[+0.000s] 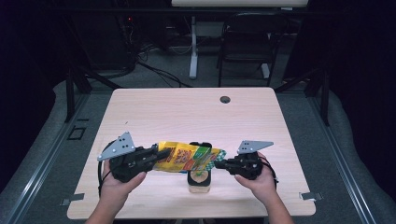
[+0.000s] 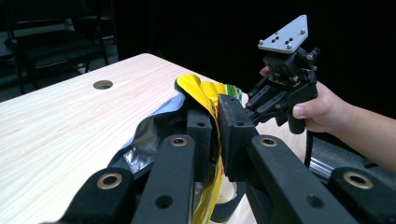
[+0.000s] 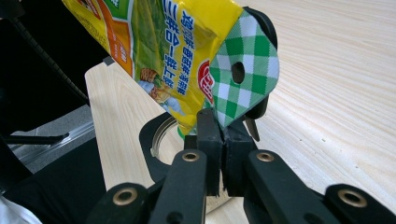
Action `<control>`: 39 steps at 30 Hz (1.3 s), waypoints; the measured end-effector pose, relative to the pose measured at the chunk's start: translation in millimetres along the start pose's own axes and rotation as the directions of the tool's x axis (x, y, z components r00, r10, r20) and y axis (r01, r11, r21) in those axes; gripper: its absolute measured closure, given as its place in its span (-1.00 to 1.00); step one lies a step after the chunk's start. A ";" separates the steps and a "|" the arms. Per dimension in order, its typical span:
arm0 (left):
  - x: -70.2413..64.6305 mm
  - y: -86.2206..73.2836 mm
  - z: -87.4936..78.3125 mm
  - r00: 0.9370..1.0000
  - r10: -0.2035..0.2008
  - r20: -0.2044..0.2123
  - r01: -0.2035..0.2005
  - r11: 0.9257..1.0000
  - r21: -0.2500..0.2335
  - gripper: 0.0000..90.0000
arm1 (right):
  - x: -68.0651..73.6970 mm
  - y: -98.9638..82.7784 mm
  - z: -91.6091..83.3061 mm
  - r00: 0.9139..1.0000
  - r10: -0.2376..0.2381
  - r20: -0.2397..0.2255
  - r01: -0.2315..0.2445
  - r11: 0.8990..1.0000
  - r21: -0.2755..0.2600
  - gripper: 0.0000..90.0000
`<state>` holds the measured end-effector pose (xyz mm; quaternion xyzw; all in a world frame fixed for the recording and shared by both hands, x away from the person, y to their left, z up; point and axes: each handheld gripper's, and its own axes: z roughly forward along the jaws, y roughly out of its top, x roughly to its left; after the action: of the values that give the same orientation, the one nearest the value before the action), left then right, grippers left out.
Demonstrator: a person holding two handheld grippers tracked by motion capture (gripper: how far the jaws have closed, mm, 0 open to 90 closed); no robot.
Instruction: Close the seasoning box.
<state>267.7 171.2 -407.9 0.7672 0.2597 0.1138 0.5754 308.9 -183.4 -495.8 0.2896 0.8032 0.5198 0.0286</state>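
Two hand-held grippers: left [image 1: 161, 153], right [image 1: 220, 163] | one snack bag [image 1: 187, 157] | one container [image 1: 199, 179]

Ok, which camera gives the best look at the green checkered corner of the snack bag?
The right gripper view: the green checkered corner, with its punched hole, sits close above the right claw, which pinches its lower edge. The high view shows it as a small green patch. The left gripper view shows a green sliver of the snack bag.

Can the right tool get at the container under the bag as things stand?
Probably not: the right tool is shut on the bag, whose other end the left tool grips, and the bag hangs over the container.
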 end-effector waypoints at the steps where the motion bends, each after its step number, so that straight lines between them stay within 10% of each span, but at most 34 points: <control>1: -0.1 0.1 0.0 1.000 0.001 0.000 -0.001 1.000 0.001 0.86 | -0.1 0.0 0.1 1.000 0.000 0.000 0.000 1.000 -0.001 0.96; 39: -4.1 2.9 -2.1 1.000 0.003 0.018 -0.002 1.000 -0.011 0.90 | 0.4 1.0 -3.9 0.999 -0.016 -0.042 0.016 1.000 0.014 0.96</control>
<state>264.1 170.1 -404.0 0.7653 0.2531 0.1092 0.5816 307.7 -186.1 -493.1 0.2724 0.8096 0.5197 0.0138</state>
